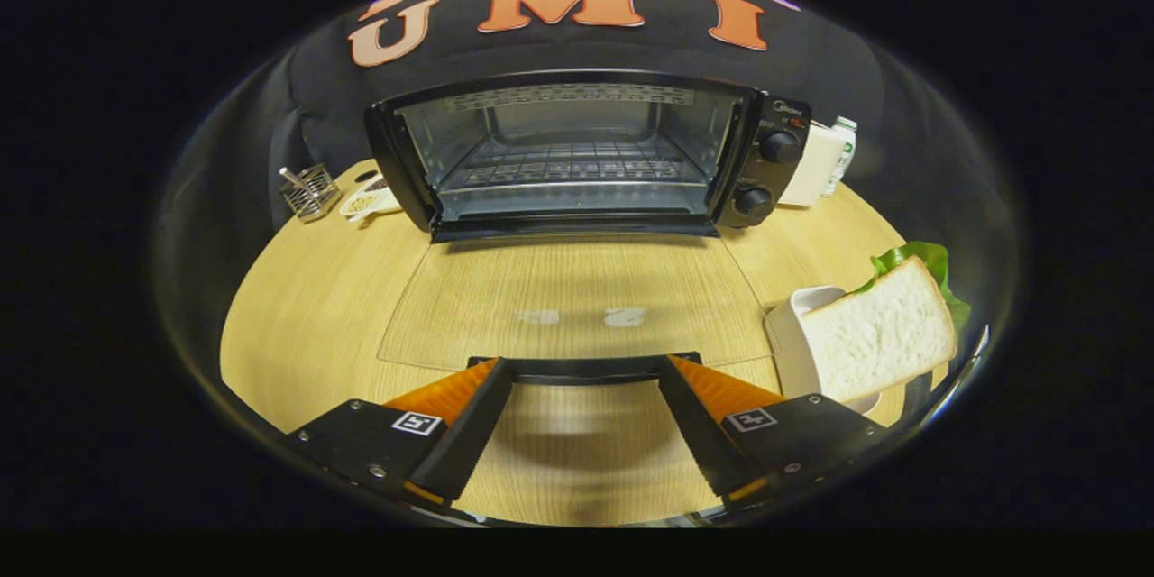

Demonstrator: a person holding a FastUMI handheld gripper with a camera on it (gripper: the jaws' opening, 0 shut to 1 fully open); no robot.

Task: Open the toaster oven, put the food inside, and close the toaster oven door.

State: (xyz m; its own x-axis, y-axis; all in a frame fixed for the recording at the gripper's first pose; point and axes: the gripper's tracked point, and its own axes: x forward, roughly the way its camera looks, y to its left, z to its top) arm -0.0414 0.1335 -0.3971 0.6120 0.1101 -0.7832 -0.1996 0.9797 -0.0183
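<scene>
Fingers of the hand-held gripper (584,370) stand wide apart, holding nothing; between their tips lies the dark handle bar (584,368) of the toaster oven's glass door (577,297), which is folded fully down flat over the table (306,306). Whether the tips touch the bar I cannot tell. Each finger carries a small square marker. Beyond the door the toaster oven (586,153) stands open, its wire rack (572,167) bare, two round knobs (779,147) on the panel at its right side. A small brand mark sits above the knobs, too small to read. Just right of the right finger, a sandwich (879,338) of white bread with green lettuce rests on a white dish (793,343). Left of the oven stand a wire holder (308,191) and a small dish (368,198); to its right, a white container (811,167) and a bottle (842,149).
</scene>
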